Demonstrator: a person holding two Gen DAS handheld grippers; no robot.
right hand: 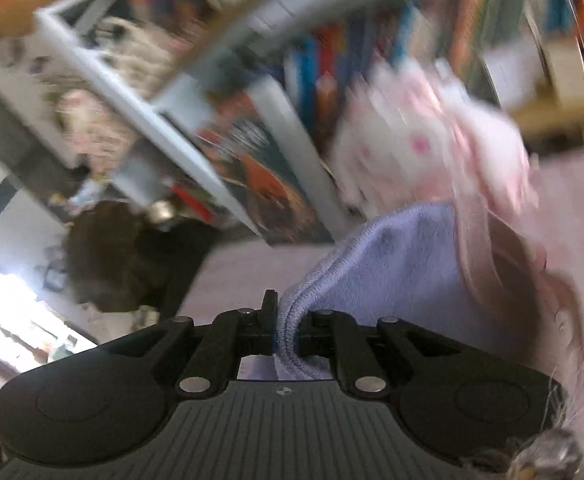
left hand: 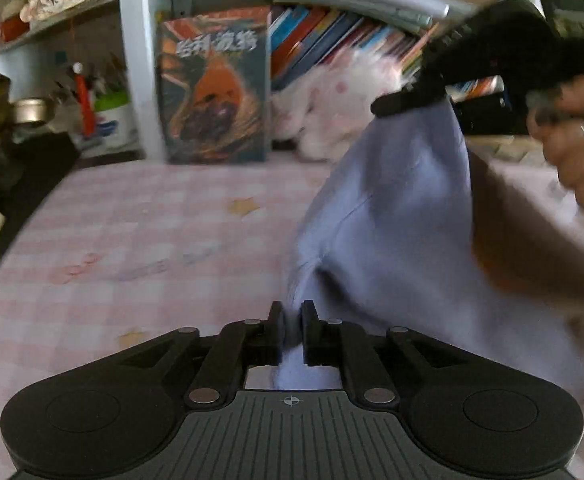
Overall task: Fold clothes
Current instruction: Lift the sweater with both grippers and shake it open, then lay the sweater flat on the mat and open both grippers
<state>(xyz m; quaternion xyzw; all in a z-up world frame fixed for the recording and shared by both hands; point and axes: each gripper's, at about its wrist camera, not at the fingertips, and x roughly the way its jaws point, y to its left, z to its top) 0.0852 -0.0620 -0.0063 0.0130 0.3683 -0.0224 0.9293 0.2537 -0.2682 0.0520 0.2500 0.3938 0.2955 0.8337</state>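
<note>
From the left wrist, the left gripper pinched the lavender garment, lifted over the checked table toward three o'clock. From the right wrist, the right gripper clamped its ribbed hem. It looked soft, light and floppy; seams and hems seemed the best holds.

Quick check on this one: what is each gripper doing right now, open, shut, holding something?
Left gripper: shut on the lavender garment, pinching its lower edge.
Right gripper: shut on the same garment's ribbed hem, lifted above the pink checked bedsheet.

Left hand-held gripper and raised right hand-held gripper each pinch cloth between nearly closed jaws.
</note>
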